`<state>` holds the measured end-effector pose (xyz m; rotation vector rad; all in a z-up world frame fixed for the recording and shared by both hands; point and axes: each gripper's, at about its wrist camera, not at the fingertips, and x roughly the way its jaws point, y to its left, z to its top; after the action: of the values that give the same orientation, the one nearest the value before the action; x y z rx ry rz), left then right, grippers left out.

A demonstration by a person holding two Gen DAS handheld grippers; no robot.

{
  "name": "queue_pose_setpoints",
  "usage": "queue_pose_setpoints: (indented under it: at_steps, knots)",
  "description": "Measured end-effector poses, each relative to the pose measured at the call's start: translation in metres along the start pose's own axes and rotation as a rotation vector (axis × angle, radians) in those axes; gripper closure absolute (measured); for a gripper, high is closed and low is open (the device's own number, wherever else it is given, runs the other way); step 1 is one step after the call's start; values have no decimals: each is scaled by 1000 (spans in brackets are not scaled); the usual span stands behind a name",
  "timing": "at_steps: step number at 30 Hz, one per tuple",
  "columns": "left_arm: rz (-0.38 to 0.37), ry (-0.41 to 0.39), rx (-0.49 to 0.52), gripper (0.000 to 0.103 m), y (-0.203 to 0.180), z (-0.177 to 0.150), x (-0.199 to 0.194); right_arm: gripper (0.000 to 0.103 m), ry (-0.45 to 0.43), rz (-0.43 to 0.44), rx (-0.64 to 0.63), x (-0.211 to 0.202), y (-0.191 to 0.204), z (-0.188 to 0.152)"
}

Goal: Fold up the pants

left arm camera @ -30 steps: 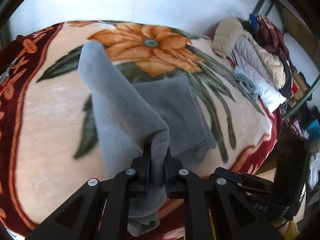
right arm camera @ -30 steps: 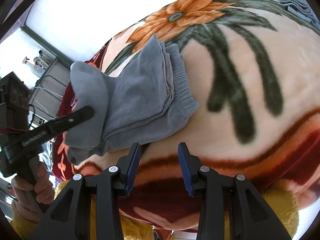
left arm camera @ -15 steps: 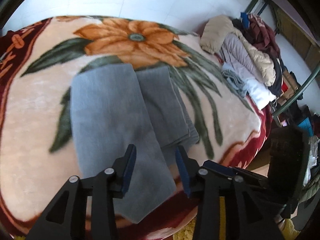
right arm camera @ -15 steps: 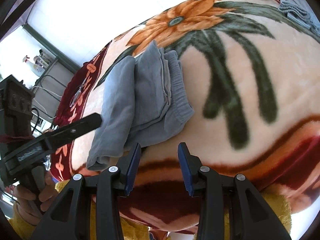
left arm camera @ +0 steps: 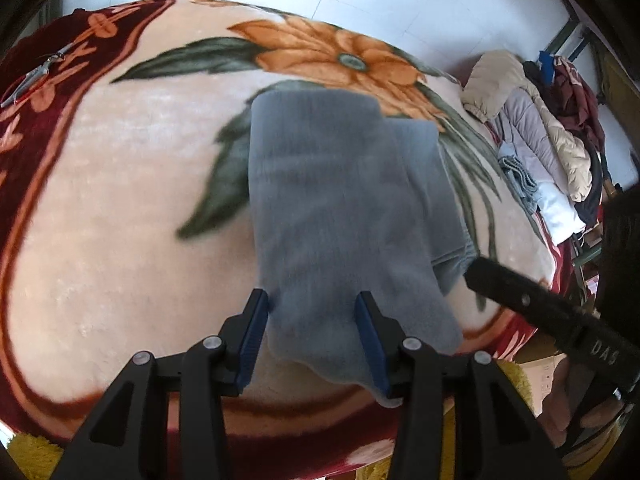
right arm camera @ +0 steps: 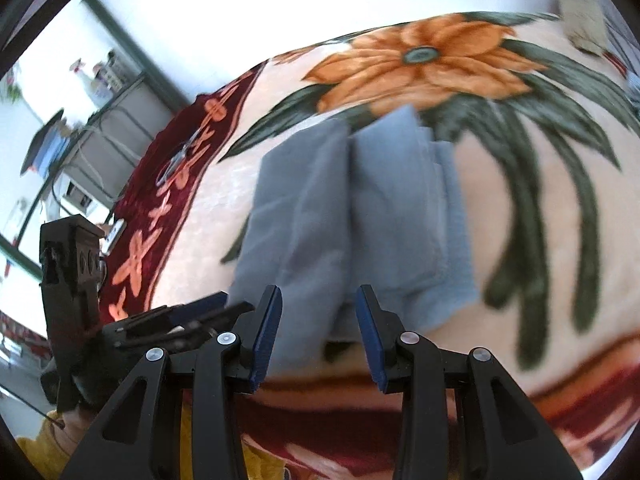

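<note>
We see the grey, soft-knit folded pants (left arm camera: 344, 208) lying on the peach plush blanket with an orange flower and dark red border (left arm camera: 120, 200), just below the flower toward six o'clock; a loose flap overlaps the thicker folded stack at its three o'clock side; the left gripper (left arm camera: 312, 320) hangs over the near hem, its blue-padded jaws opening, the fabric showing between them but not pinched; the right gripper (right arm camera: 318, 320) has its jaws partly apart with nothing clamped, poised above the pants' near edge; in the left view its black body (left arm camera: 540, 312) enters from four o'clock; a heap of jackets and clothes (left arm camera: 536, 128) lies at two o'clock.
</note>
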<state>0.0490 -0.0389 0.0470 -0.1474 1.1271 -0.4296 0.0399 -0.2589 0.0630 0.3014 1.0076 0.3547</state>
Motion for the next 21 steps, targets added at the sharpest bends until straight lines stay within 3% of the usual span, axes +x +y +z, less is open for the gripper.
queue_pose_setpoints:
  at_steps: [4, 7, 11, 18, 21]
  knots:
    - [-3, -4, -5, 52, 4, -3, 1, 64, 38, -36, -40, 21, 8, 3]
    - [-10, -1, -18, 51, 7, -4, 3, 64, 84, -117, -61, 36, 3, -2]
    - [6, 9, -10, 46, 11, -7, 2, 64, 130, -87, 6, 40, -17, -8]
    - [3, -10, -35, 40, 22, -12, -5, 64, 85, -74, -25, 22, 1, 11]
    - [-2, -2, -39, 40, 24, -14, -2, 64, 63, -128, -92, 26, 14, 25]
